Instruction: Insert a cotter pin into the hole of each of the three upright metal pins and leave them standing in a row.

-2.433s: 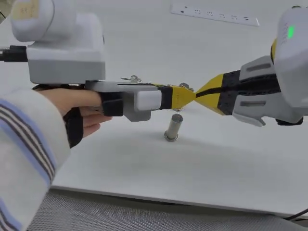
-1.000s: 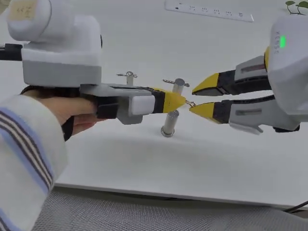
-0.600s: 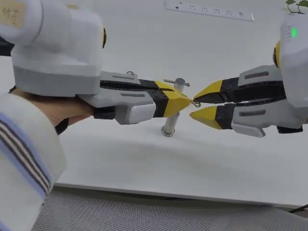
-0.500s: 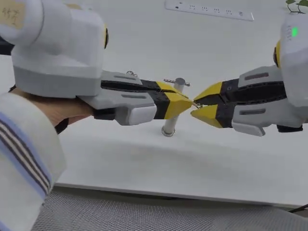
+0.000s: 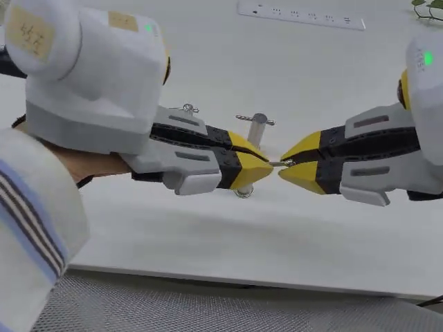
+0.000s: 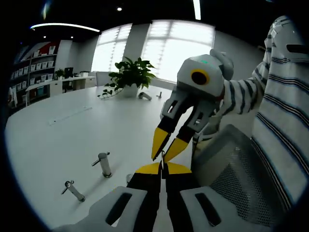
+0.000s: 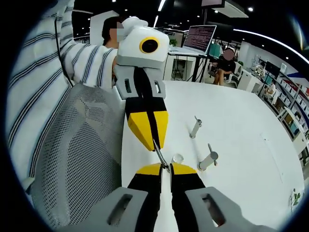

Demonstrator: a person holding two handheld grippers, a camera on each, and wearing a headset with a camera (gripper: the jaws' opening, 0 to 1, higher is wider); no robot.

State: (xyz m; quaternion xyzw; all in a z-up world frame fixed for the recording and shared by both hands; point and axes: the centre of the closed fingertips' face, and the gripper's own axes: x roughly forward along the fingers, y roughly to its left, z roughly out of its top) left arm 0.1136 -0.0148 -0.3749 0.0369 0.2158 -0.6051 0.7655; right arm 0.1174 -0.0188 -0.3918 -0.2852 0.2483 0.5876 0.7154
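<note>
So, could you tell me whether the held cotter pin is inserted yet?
Not in: the cotter pin spans the air between the left gripper and right gripper, both shut on it.

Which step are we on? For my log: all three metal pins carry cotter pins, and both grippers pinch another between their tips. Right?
Only the far metal pin and middle metal pin carry cotter pins; the right gripper view shows the near metal pin bare. Left gripper and right gripper do pinch another cotter pin between their tips.

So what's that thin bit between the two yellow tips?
A cotter pin. The head view shows it bridging the left gripper and the right gripper, both shut on it.
</note>
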